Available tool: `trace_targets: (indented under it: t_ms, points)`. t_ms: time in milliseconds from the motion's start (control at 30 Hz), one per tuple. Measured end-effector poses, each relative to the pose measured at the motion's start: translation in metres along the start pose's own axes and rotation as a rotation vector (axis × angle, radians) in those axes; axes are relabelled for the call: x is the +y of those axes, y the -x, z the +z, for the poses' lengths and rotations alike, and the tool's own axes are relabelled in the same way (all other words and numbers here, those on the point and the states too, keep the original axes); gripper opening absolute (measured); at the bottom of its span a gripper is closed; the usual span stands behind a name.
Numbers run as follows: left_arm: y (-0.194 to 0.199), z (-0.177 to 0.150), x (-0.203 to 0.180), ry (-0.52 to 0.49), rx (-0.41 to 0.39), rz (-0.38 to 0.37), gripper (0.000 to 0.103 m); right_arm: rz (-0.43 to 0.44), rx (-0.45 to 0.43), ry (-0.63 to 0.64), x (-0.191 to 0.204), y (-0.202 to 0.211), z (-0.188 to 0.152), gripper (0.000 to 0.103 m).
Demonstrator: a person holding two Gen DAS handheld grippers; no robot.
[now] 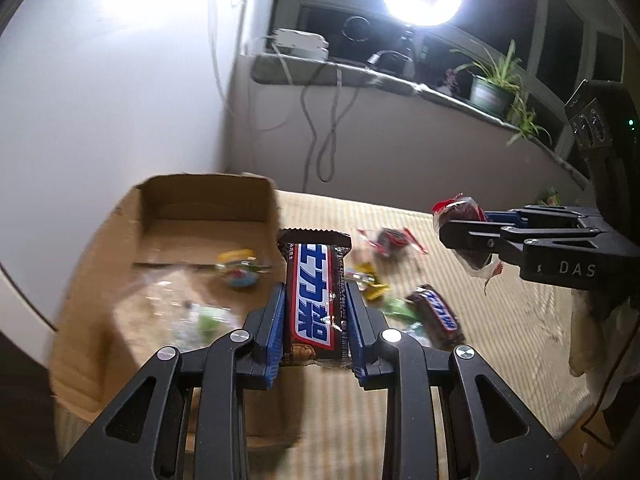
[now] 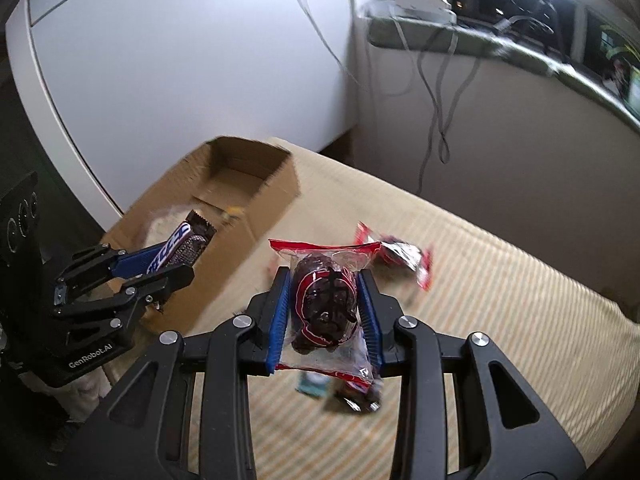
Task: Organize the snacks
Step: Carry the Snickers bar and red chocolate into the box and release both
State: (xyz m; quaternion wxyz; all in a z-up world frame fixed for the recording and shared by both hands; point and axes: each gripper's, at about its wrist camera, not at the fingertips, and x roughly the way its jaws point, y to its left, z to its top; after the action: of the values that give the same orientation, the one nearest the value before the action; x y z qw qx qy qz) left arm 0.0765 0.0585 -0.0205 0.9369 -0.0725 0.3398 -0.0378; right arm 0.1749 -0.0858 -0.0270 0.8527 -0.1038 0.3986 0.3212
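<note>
The left claw (image 1: 316, 320) pinches a brown chocolate bar (image 1: 314, 300) with a blue-and-white label between its blue pads, the bar pointing forward and lifted off the bench (image 1: 500, 320), just beside the open cardboard box (image 1: 192, 208) that stands toward the bench's far left corner. The right claw (image 2: 326, 312) is pressed onto a clear, red-edged packet holding a dark round snack (image 2: 324, 308), also held in the air above the striped bench cover. Inside the box lie a yellow-and-blue sweet (image 1: 238, 270) and some clear wrappers, blurred. On the bench near its middle rest a second chocolate bar (image 1: 438, 316), a yellow wrapped sweet (image 1: 370, 280), a green wrapper (image 1: 398, 308) and another red-edged packet (image 1: 390, 240). Behind the far edge, a windowsill (image 1: 332, 72) carries cables, a white device and a potted plant (image 1: 492, 84).
</note>
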Motion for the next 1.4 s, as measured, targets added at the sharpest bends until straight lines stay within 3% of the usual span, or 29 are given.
trace_targets:
  t_ms: [300,600,900,1400]
  points:
    - [0.007,0.012,0.044,0.042,-0.028,0.073,0.026,0.052,-0.017,0.071,0.047,-0.029,0.038,0.034]
    - [0.001,0.017,0.074,0.071,-0.019,0.115,0.026,0.081,0.019,0.122,0.077,-0.074,0.065,0.034]
    - [-0.004,0.020,0.087,0.088,-0.007,0.140,0.026,0.109,0.065,0.137,0.087,-0.119,0.081,0.034]
    - [-0.012,0.026,0.091,0.092,0.009,0.163,0.027,0.127,0.086,0.140,0.091,-0.143,0.090,0.035]
